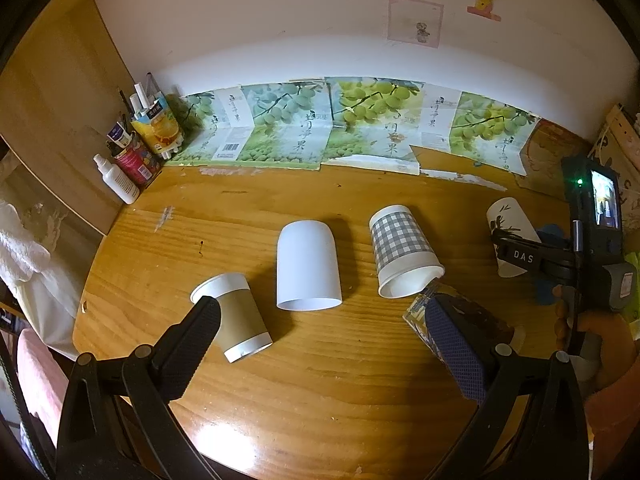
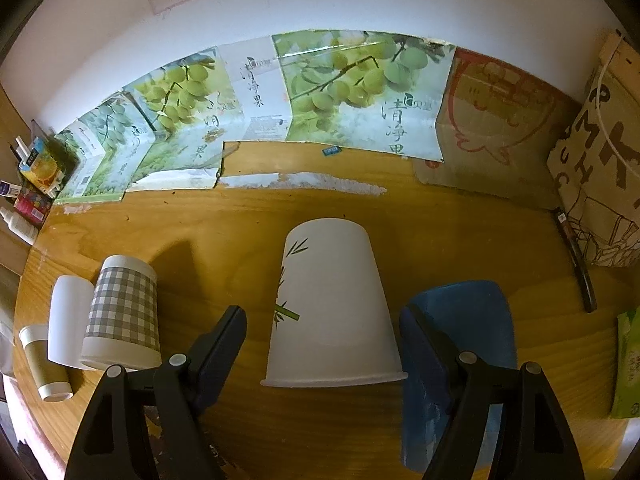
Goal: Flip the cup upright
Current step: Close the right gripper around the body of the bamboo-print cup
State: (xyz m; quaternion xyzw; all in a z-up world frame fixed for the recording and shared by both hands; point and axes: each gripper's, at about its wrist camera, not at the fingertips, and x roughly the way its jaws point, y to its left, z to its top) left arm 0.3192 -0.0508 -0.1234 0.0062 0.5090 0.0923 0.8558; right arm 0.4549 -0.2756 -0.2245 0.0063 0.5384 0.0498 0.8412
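Observation:
Several paper cups stand upside down on the wooden table [image 1: 320, 380]. In the left wrist view: a brown-sleeved cup [image 1: 236, 316], a plain white cup [image 1: 308, 268], a grey checked cup [image 1: 402, 252] and a bamboo-print cup [image 1: 510, 236]. My left gripper [image 1: 320, 344] is open and empty, above the table in front of the white cup. In the right wrist view my right gripper [image 2: 324, 344] is open, its fingers on either side of the bamboo-print cup [image 2: 332, 304], not touching it. The checked cup [image 2: 122, 316], white cup [image 2: 68, 320] and brown cup [image 2: 44, 364] stand at the left.
Grape-print cardboard [image 1: 320, 124] lines the wall at the back. Bottles and a carton [image 1: 136, 152] stand at the back left corner. A blue cup [image 2: 464, 352] lies behind my right finger. A dark patterned cup [image 1: 476, 320] lies by my left gripper's right finger. A paper bag [image 2: 600, 160] is at the right.

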